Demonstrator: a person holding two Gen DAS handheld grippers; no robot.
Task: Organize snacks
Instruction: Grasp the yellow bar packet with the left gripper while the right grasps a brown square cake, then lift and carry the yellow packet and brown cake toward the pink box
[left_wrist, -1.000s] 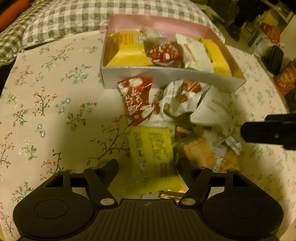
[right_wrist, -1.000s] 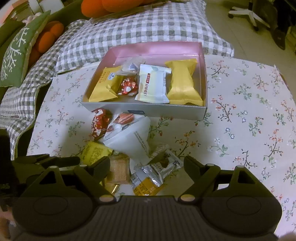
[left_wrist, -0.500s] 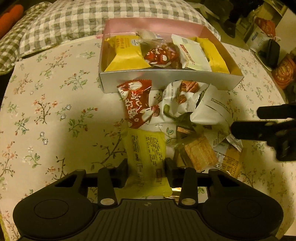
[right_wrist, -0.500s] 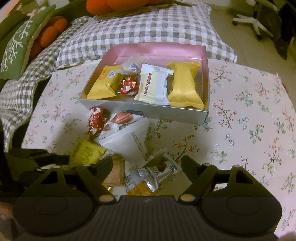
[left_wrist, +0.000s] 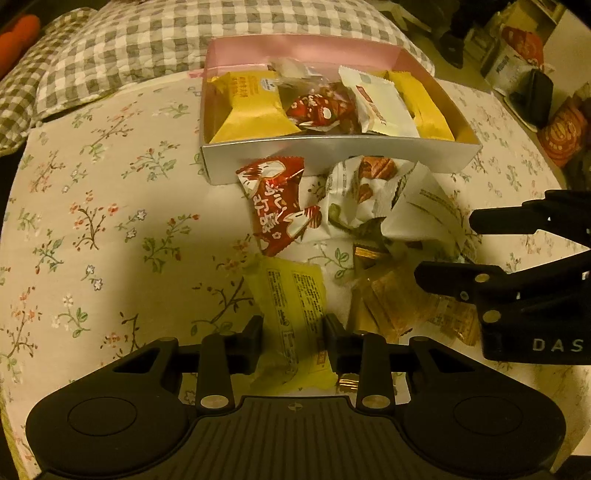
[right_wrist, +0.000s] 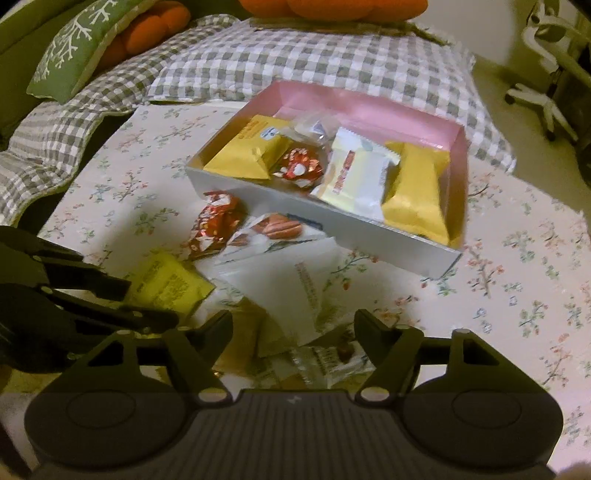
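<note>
My left gripper (left_wrist: 293, 334) is shut on a flat yellow snack packet (left_wrist: 291, 306) lying on the floral cloth; it also shows in the right wrist view (right_wrist: 168, 286). A pink-lined box (left_wrist: 332, 158) behind it holds several snacks. In front of the box lies a pile: a red packet (left_wrist: 277, 206), white packets (left_wrist: 354, 199) and an orange cracker packet (left_wrist: 391, 302). My right gripper (right_wrist: 293, 325) is open above the pile's near side, over a small clear packet (right_wrist: 325, 360). The box (right_wrist: 332, 218) stands beyond it.
A floral cloth (left_wrist: 92, 221) covers the table. A grey checked cushion (right_wrist: 295, 62) lies behind the box, with a green pillow (right_wrist: 70, 48) at far left. Bags and boxes (left_wrist: 524, 70) stand on the floor at the right.
My left gripper has closed from wide open onto the yellow packet. My right gripper has moved forward and left over the pile, staying open.
</note>
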